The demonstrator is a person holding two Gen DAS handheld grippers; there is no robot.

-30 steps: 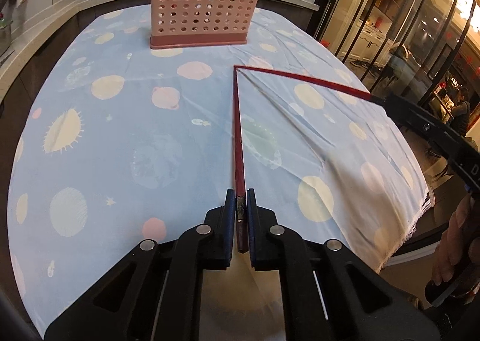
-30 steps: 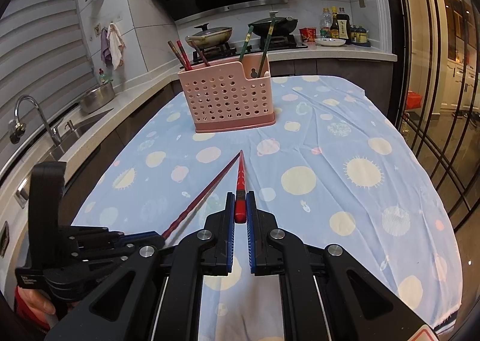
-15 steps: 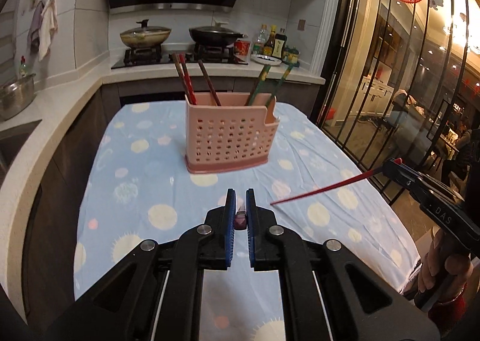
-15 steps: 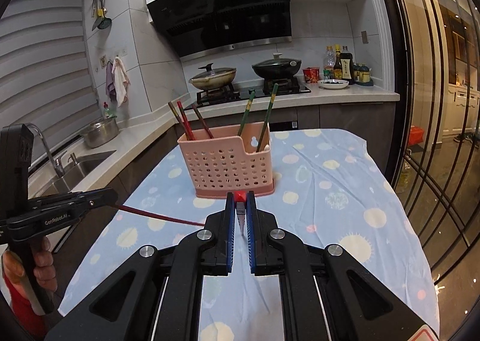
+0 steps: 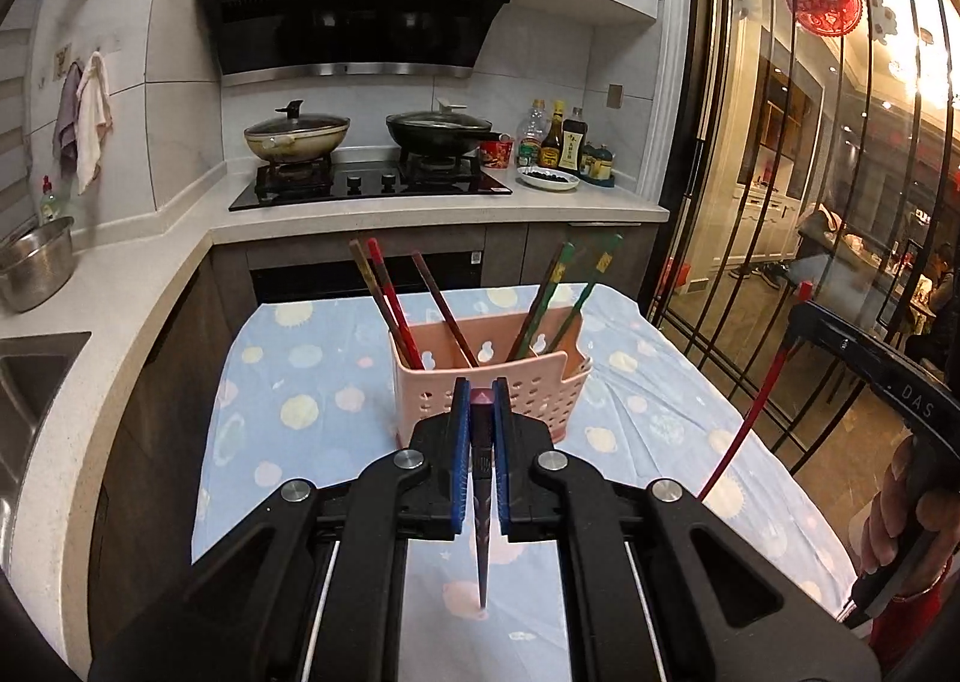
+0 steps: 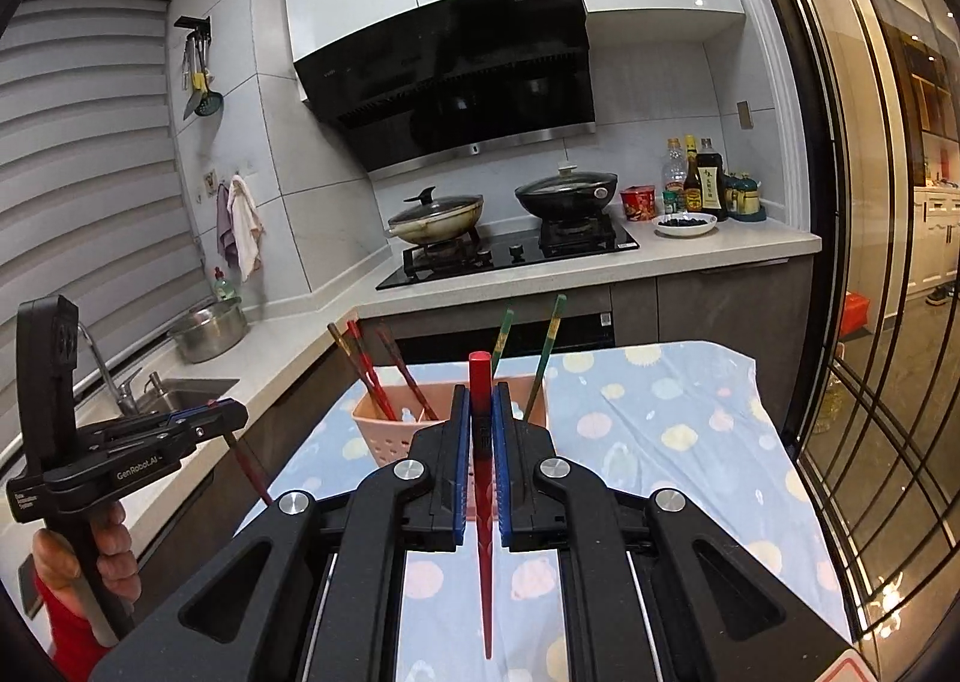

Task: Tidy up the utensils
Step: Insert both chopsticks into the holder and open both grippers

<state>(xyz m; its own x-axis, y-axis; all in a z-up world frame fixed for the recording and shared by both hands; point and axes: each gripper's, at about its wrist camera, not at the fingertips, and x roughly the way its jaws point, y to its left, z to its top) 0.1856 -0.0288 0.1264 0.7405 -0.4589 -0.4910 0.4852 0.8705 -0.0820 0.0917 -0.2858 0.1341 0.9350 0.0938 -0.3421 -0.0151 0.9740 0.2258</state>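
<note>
Left gripper [image 5: 480, 406] pinches a dark, possibly maroon chopstick [image 5: 482, 532], right gripper [image 6: 480, 406] a red chopstick [image 6: 483, 532], both above the pink holder [image 5: 528, 391].

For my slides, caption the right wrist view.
Right gripper holds a red chopstick before the pink holder.

right hand-held gripper [image 6: 480, 412] clamping red chopstick [image 6: 483, 502], pink basket [image 6: 384, 430] beyond

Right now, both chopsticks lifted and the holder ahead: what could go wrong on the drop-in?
1. Each hand-held gripper, left and right, pinches its chopstick near the top, so the tip could swing and miss.
2. The pink holder already holds five chopsticks; new ones may jam on them.
3. The holder looks light and could tip.
</note>
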